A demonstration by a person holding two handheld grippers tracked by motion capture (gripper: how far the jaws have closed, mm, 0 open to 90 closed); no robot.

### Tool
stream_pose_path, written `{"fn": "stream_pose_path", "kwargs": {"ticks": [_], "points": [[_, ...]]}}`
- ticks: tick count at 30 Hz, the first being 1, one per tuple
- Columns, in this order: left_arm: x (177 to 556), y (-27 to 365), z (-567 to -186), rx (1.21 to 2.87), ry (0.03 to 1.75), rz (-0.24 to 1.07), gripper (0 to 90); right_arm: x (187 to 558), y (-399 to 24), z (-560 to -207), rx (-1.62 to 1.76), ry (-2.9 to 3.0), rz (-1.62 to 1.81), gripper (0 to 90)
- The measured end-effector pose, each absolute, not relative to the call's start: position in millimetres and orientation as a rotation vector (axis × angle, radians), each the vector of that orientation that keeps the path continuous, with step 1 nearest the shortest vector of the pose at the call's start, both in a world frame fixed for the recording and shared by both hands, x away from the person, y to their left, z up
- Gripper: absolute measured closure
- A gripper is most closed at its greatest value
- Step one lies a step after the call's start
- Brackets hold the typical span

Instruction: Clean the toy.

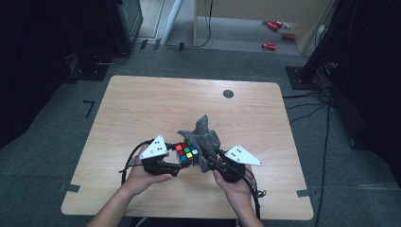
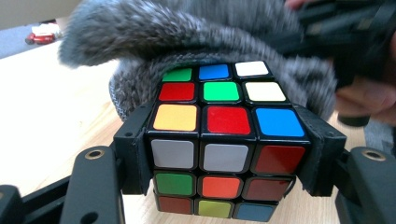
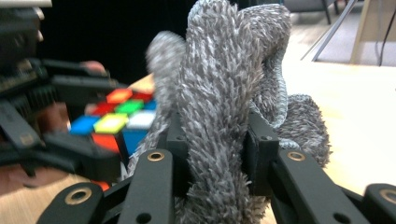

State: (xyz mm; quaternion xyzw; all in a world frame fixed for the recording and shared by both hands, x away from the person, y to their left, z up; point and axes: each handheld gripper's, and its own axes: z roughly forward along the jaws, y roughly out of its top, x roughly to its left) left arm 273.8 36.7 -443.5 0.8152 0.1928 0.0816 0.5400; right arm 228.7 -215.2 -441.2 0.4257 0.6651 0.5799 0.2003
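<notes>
Clamped between my left gripper's (image 2: pixel 224 154) fingers, I am holding a rigid, slick multicoloured plastic puzzle cube (image 2: pixel 219 140); my right gripper (image 3: pixel 217 154) is pinching a soft, limp grey fuzzy cloth (image 3: pixel 224 93), bunched, against it.

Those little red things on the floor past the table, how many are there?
4 red things show in the high view: two close together, one to their right, one nearer the table. Too small to identify; more may be hidden.
</notes>
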Motion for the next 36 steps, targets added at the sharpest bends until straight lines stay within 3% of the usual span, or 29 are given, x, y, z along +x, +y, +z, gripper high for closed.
{"fn": "stream_pose_path", "kwargs": {"ticks": [12,21,29,36], "points": [[273,41,-437,1.896,0.455,0.189,34.9,233,-211,-457,1.23,1.918,1.587,69.3],[271,34,-443,1.924,0.455,0.181,34.9,230,-217,-444,1.229,1.877,1.627,69.3],[270,38,-430,1.878,0.462,0.189,34.9,232,-216,-454,1.24,1.908,1.615,69.2],[276,39,-439,1.891,0.47,0.123,34.9,227,-216,-446,1.222,1.899,1.626,69.2]]}}
